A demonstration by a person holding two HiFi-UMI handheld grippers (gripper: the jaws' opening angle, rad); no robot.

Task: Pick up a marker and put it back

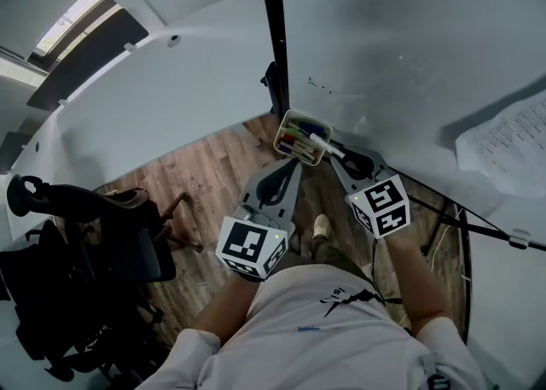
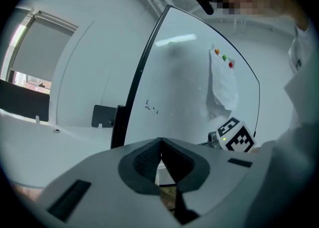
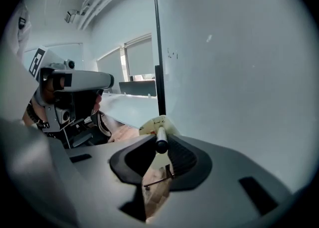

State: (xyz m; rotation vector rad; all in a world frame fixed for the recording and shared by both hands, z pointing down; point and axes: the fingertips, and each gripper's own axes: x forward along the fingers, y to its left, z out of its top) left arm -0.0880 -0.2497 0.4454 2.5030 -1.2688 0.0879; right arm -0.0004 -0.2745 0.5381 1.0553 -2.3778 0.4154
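Head view, from the left: the left gripper (image 1: 293, 166) points at the marker tray (image 1: 286, 126) by the whiteboard (image 1: 409, 47), its jaws pressed together on nothing. Just right of it, the right gripper (image 1: 339, 155) pinches a white marker (image 1: 325, 146), whose far end lies over the tray.

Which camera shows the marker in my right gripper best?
Head view: the marker lies lengthwise, running into the right gripper. Right gripper view shows it end-on between the jaws; left gripper view misses it.
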